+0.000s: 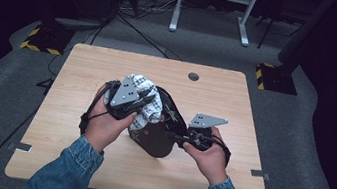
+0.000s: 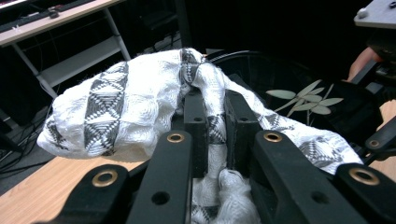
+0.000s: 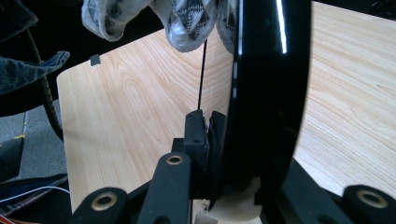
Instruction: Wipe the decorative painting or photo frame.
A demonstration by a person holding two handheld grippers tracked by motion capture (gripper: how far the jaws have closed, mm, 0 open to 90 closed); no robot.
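Closest in, the left gripper (image 2: 215, 121) has its black jaws pinched tight on a fold of the white cloth (image 2: 116, 107), a soft woven fabric with dark geometric bands, bunched over the bag's mouth at twelve o'clock. The right gripper (image 3: 208, 135) clamps the thin rim of the glossy black bag (image 1: 159, 128), rounded, leaf-printed, standing mid-table on pale woodgrain table (image 1: 90, 62).
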